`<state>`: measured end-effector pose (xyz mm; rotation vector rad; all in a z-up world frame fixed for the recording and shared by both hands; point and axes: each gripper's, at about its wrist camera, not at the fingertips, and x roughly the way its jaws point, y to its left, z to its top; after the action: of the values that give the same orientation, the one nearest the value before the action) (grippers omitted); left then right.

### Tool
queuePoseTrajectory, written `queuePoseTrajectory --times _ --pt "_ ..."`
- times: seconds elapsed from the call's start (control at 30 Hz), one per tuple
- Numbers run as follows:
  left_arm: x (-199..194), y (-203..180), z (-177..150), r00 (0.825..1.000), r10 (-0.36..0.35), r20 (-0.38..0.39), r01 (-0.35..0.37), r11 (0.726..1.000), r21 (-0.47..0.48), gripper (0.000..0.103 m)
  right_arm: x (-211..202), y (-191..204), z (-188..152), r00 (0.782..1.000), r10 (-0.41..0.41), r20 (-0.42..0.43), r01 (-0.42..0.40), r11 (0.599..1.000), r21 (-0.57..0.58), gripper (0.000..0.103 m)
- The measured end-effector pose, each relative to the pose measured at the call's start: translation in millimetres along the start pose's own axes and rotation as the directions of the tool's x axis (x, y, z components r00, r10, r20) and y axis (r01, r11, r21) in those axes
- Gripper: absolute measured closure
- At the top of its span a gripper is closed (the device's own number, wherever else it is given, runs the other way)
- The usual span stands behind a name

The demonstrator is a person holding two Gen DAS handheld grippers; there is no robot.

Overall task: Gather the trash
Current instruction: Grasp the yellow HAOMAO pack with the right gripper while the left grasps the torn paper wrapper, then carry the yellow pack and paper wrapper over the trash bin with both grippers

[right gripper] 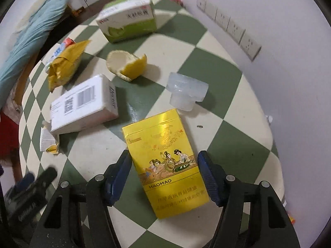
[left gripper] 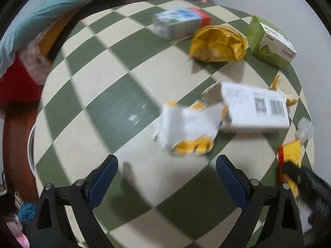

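While my right tongs [right gripper: 164, 177] straddle the yellow cigarette pack [right gripper: 165, 165] — jaws open, not yet clamped — my left tongs [left gripper: 166, 176] gape empty; every scrap ahead remains uncollected.

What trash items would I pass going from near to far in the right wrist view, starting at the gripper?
Yellow cigarette pack between the open fingers → clear plastic cap → lemon peel → green and white box at the far edge.
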<state>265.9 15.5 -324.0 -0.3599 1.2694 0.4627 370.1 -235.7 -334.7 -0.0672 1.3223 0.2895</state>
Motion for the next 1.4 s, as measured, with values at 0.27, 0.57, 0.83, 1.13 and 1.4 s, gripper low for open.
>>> queuePoseTrajectory --times 0.27,0.57,0.83,1.13,1.4 --pt "1 -13 8 0.999 -0.018 0.050 0.017 1.000 0.018 0.050 15 31 -1 0.999 -0.033 -0.006 0.032 0.991 -0.133 0.018" --pt "-14 -19 -3 0.993 0.025 0.118 -0.033 0.997 0.068 0.060 22 56 -12 0.993 -0.094 0.070 0.107 0.968 -0.228 0.043" --pt "-42 -7 -18 0.981 0.037 0.193 -0.055 0.994 0.091 0.061 10 64 -25 0.994 -0.061 0.090 0.080 0.971 -0.225 0.043" --pt "-109 34 -35 0.950 0.044 0.310 -0.049 0.999 0.008 0.061 -32 77 -36 0.988 0.016 0.155 0.017 0.978 -0.207 0.043" --pt "-172 109 -46 0.915 0.075 0.397 -0.042 0.995 -0.093 0.061 -78 128 -47 0.967 0.131 0.217 -0.075 0.966 -0.247 0.043"
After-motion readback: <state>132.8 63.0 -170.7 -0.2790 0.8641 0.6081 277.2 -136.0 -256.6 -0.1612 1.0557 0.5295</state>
